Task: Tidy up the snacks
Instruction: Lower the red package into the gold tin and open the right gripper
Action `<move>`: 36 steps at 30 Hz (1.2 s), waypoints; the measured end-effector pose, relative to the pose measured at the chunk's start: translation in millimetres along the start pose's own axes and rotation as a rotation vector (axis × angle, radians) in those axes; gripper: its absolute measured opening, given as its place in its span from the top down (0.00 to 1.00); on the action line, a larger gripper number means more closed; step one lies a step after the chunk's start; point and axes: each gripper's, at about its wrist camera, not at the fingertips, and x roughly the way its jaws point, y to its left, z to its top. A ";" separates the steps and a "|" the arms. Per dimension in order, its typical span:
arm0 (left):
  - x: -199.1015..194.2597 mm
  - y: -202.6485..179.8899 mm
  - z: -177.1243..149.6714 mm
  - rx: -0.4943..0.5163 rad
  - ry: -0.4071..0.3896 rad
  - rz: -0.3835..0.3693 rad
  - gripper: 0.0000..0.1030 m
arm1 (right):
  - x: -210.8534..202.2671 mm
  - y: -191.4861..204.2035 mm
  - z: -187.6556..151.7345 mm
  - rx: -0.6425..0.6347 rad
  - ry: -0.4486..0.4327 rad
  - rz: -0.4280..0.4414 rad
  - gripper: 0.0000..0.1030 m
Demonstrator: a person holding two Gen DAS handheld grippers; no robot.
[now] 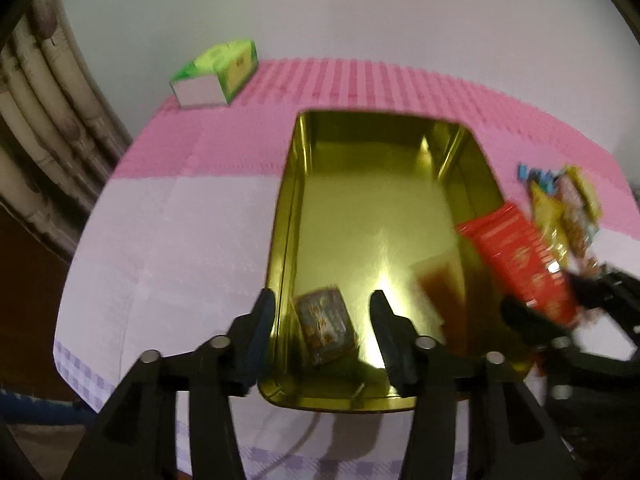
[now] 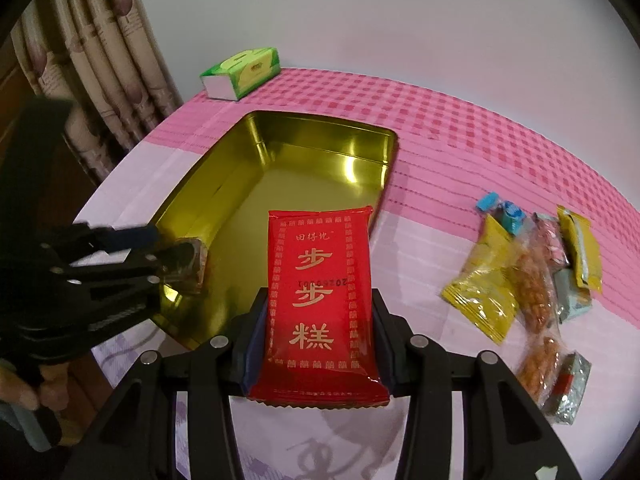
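Leftward, the left gripper (image 1: 322, 314) is hanging open over the gold tin's (image 2: 384, 160) near corner, a small dark packet (image 1: 326, 326) lying loose beneath. Beside it, the right gripper (image 2: 320, 330) is clamping the red packet (image 2: 320, 300) above the tin; more snacks (image 2: 532, 280) are lying far right.

tissue box (image 2: 240, 74) behind tin (image 2: 320, 148), snacks (image 2: 532, 280) right
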 end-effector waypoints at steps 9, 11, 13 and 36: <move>-27.2 27.9 -3.4 -0.055 -0.107 0.112 0.37 | 15.0 27.7 9.8 -0.062 0.008 0.009 0.59; -26.5 38.2 -8.6 -0.083 -0.094 0.117 0.37 | 18.4 33.0 11.6 -0.072 0.009 0.011 0.59; -24.1 47.3 -14.1 -0.112 -0.074 0.122 0.37 | 21.9 38.1 12.8 -0.081 0.012 0.008 0.59; -11.3 75.5 -26.2 -0.263 0.001 0.114 0.35 | 60.4 55.1 14.6 -0.112 0.080 -0.043 0.58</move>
